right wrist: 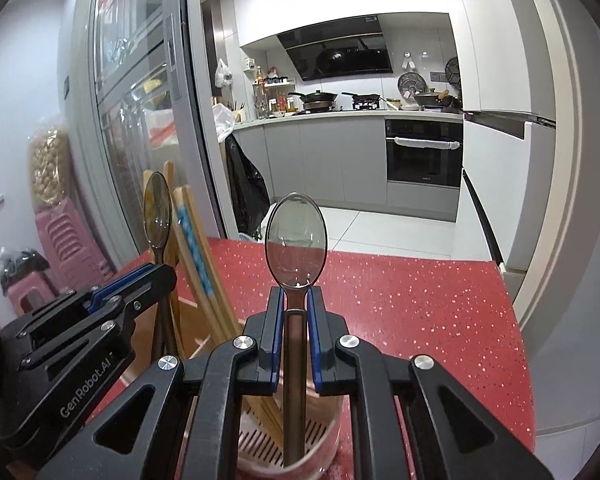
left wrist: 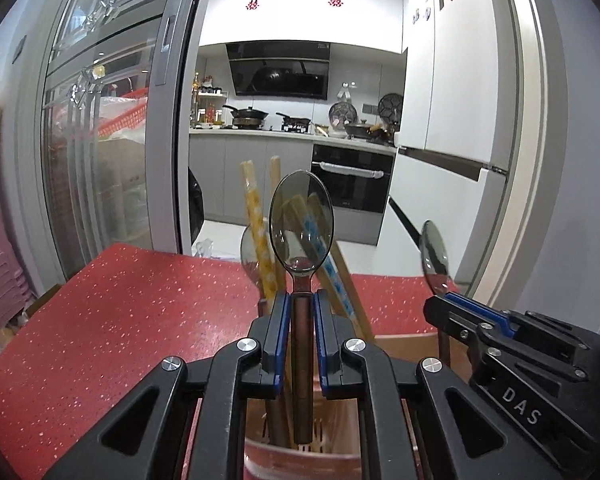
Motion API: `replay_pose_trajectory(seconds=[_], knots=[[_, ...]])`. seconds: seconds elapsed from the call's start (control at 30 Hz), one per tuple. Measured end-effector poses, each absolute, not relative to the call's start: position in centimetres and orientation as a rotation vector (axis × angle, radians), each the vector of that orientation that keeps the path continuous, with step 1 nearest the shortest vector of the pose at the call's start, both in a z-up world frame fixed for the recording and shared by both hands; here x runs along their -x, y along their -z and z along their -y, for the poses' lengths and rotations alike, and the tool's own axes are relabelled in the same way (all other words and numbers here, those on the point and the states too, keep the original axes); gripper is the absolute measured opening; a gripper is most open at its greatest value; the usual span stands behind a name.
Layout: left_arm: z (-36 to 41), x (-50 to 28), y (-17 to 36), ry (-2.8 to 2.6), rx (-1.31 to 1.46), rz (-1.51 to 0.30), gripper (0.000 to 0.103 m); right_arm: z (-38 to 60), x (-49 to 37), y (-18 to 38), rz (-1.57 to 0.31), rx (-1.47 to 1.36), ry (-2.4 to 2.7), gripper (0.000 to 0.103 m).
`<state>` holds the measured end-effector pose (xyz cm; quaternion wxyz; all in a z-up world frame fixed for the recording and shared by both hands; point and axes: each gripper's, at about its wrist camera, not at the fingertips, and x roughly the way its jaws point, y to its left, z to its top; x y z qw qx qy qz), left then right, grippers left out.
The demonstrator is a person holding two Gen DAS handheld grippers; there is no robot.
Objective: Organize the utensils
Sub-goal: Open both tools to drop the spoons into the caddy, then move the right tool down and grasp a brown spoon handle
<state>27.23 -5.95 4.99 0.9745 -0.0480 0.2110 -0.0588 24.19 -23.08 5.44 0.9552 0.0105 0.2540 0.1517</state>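
Note:
My left gripper (left wrist: 302, 294) is shut on a metal spoon (left wrist: 301, 224), held upright with its handle end down in a pink utensil holder (left wrist: 300, 458). Several chopsticks (left wrist: 260, 236) and another spoon stand in that holder. My right gripper (right wrist: 294, 292) is shut on a second metal spoon (right wrist: 295, 236), also upright, its handle reaching down into the pink holder (right wrist: 324, 440). In the left wrist view the right gripper (left wrist: 446, 300) shows at the right with its spoon (left wrist: 434, 256). In the right wrist view the left gripper (right wrist: 156, 272) shows at the left with its spoon (right wrist: 157, 210).
The holder stands on a red speckled table (left wrist: 120, 320), which also shows in the right wrist view (right wrist: 420, 312). A brown wooden box (left wrist: 412, 346) sits beside the holder. Beyond the table are a glass sliding door (left wrist: 112, 140), a kitchen and a white fridge (left wrist: 452, 80).

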Motion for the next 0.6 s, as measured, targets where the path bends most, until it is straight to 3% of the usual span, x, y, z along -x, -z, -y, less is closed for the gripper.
replay_pose_trajectory(seconds=[0.37, 0.4, 0.47, 0.5, 0.6], knots=[[5.4, -26.3, -5.1, 0.115, 0.085, -0.461, 0.037, 22.9, -23.4, -5.3, -0.570, 0.004, -0.335, 0.014], [5.3, -26.2, -5.2, 0.116, 0.086, -0.461, 0.037, 22.8, -23.4, -5.3, -0.577, 0.005, -0.340, 0.016], [5.1, -25.9, -5.4, 0.113, 0.090, -0.462, 0.037, 22.8, -23.3, -5.4, -0.587, 0.003, -0.344, 0.034], [5.0, -25.8, -5.5, 0.114, 0.093, -0.463, 0.037, 22.8, -23.3, -5.5, -0.589, -0.001, -0.345, 0.038], [4.5, -25.2, -5.8, 0.107, 0.091, -0.466, 0.037, 23.2, -23.0, -6.0, -0.585, -0.018, -0.343, 0.041]])
